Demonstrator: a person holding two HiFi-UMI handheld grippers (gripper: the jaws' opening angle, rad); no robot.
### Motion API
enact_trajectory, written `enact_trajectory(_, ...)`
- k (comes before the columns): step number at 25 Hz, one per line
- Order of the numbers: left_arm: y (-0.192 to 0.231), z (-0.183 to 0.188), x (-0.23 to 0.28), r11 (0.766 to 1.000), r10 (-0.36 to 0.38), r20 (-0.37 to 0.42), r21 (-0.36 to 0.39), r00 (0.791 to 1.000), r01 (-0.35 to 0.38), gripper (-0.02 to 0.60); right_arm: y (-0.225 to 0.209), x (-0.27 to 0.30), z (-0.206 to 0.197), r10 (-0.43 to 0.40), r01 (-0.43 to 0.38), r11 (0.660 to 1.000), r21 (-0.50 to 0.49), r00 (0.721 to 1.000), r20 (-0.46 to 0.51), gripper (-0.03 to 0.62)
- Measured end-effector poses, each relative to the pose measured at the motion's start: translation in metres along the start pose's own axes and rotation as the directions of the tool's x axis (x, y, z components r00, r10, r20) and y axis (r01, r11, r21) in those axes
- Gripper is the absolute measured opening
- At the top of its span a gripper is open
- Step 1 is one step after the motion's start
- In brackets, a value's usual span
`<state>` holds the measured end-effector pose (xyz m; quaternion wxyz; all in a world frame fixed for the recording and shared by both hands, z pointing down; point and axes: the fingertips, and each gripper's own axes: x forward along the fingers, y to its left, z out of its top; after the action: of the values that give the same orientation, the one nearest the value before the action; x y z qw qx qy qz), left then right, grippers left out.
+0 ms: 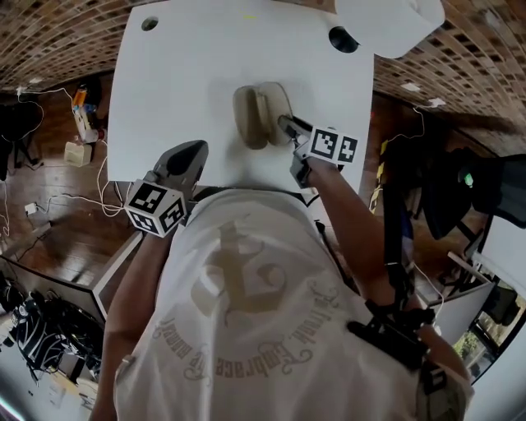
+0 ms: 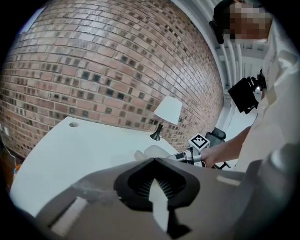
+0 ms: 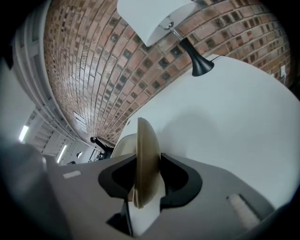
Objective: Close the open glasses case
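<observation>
A beige glasses case [image 1: 260, 115] lies open in the middle of the white table [image 1: 173, 82], its lid standing up on edge. My right gripper [image 1: 284, 124] comes at it from the right. In the right gripper view the lid [image 3: 146, 140] stands edge-on between the jaws of the right gripper [image 3: 145, 165], and both pads touch it. My left gripper [image 1: 196, 150] hovers by the table's near edge, left of the case and apart from it, jaws together with nothing in them. The left gripper view shows that gripper [image 2: 154, 161], and beyond it the case [image 2: 153, 151].
A white-shaded lamp [image 1: 386, 25] with a black base [image 1: 343, 39] stands at the table's far right corner. A cable hole [image 1: 149, 23] sits at the far left. A brick wall rises behind the table. Cables and boxes lie on the wood floor at the left.
</observation>
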<state>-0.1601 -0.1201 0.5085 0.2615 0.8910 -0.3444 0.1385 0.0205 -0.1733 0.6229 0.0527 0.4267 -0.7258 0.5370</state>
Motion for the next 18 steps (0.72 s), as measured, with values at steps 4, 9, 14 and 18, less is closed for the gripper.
enact_trajectory(4,-0.007,-0.001,0.005,1.0,-0.017,-0.002,0.007,1.0,0.017,0.006,-0.011,-0.011,0.018,-0.068,0.07,0.993,-0.096,0.997,0.024,0.137)
enact_trajectory(9,-0.012,-0.002,0.006,1.0,-0.016,-0.005,0.008,1.0,0.016,0.006,-0.006,-0.015,0.017,-0.152,0.145,0.944,-0.295,0.988,-0.001,0.156)
enact_trajectory(14,-0.013,-0.003,0.005,1.0,-0.012,-0.001,0.007,1.0,0.012,0.006,0.012,-0.012,0.013,-0.176,0.158,0.879,-0.45,0.984,0.001,0.17)
enact_trajectory(18,-0.013,-0.005,0.003,1.0,-0.013,-0.001,0.004,1.0,0.013,0.006,0.027,-0.012,0.005,-0.175,0.147,0.827,-0.543,0.985,0.001,0.198)
